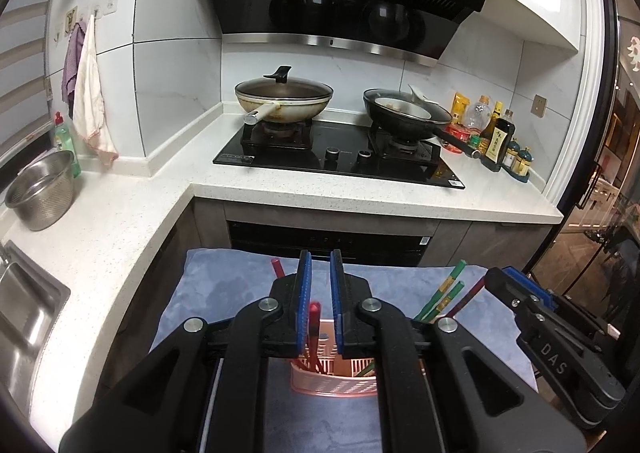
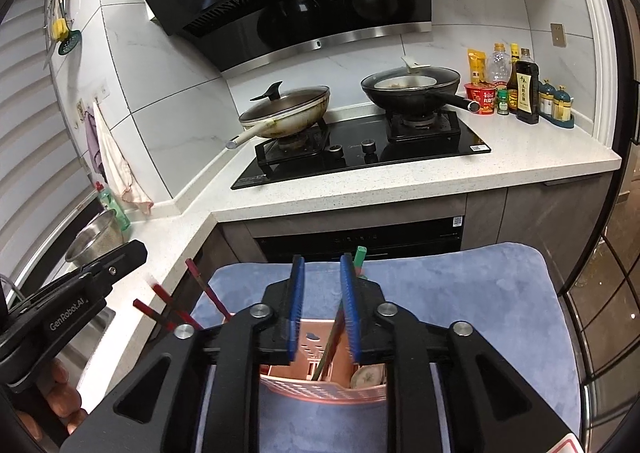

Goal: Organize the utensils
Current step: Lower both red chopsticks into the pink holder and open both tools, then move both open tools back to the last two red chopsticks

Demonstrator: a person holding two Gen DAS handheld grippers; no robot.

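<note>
A pink slotted utensil basket (image 1: 334, 383) stands on a blue towel (image 1: 240, 285), also in the right wrist view (image 2: 320, 389). Red chopsticks (image 1: 314, 317) and green chopsticks (image 1: 442, 289) stand in it. My left gripper (image 1: 320, 261) hovers just above the basket, open a little, with a red chopstick tip between the jaws but not clamped. My right gripper (image 2: 322, 265) is open above the basket; a green chopstick (image 2: 358, 259) rises beside its right finger, untouched. Red chopsticks (image 2: 200, 285) lean to the left. A small patterned spoon (image 2: 366, 377) lies in the basket's right compartment.
White counter (image 1: 280, 189) with a black gas hob (image 1: 340, 157), a lidded cream wok (image 1: 284, 95) and a black pan (image 1: 404, 113). Bottles (image 1: 496, 133) stand at right. A steel colander (image 1: 40, 189) and sink (image 1: 24, 313) are at left.
</note>
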